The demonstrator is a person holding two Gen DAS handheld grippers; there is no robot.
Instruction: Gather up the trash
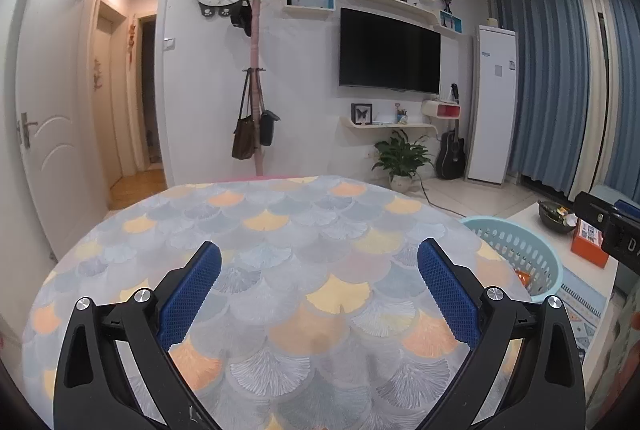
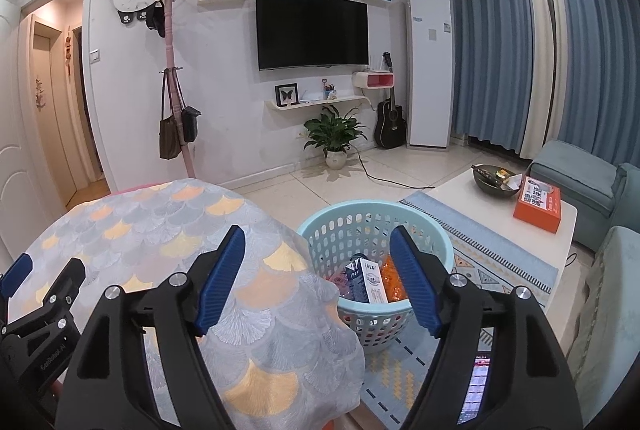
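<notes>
A light blue plastic basket (image 2: 332,230) stands on the floor to the right of the round table (image 2: 160,230). It holds a white and blue carton (image 2: 370,280), an orange wrapper (image 2: 390,278) and other trash. My right gripper (image 2: 318,268) is open and empty, above the table's right edge and the basket. My left gripper (image 1: 320,266) is open and empty over the table's patterned cloth (image 1: 280,230). The basket also shows in the left wrist view (image 1: 516,242). The left gripper shows at the left edge of the right wrist view (image 2: 24,290).
A white coffee table (image 2: 460,189) at right carries a dark bowl (image 2: 494,179) and an orange box (image 2: 538,203). A patterned rug (image 2: 472,230) lies under the basket. Blue sofa seats (image 2: 576,173) stand at far right. A coat rack (image 2: 172,69), plant (image 2: 334,133) and guitar (image 2: 390,121) stand by the wall.
</notes>
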